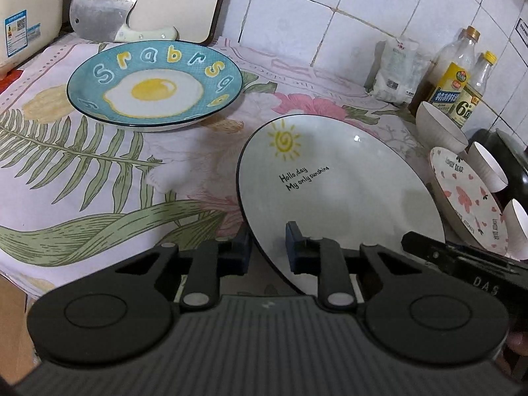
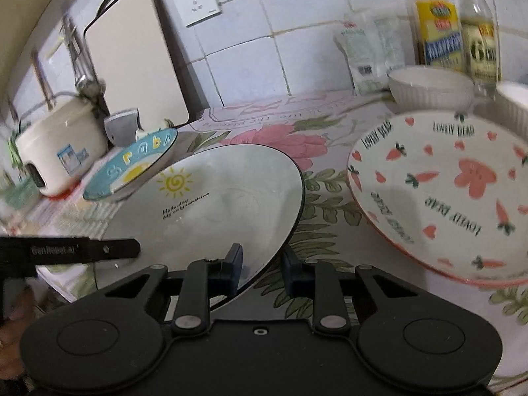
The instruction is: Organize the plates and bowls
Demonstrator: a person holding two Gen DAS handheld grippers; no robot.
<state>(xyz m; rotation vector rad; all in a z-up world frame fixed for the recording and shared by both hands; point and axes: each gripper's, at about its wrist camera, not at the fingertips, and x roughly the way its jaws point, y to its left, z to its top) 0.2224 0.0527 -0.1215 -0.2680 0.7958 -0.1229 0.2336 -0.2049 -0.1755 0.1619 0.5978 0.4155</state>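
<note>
One white plate (image 1: 346, 178) with black rim, yellow sun drawing, both grippers' fingers (image 1: 297, 247) clamping its edge.

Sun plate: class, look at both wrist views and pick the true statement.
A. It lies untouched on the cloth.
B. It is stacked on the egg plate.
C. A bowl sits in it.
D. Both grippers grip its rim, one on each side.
D: the left gripper and the right gripper each pinch the sun plate at its rim.
</note>
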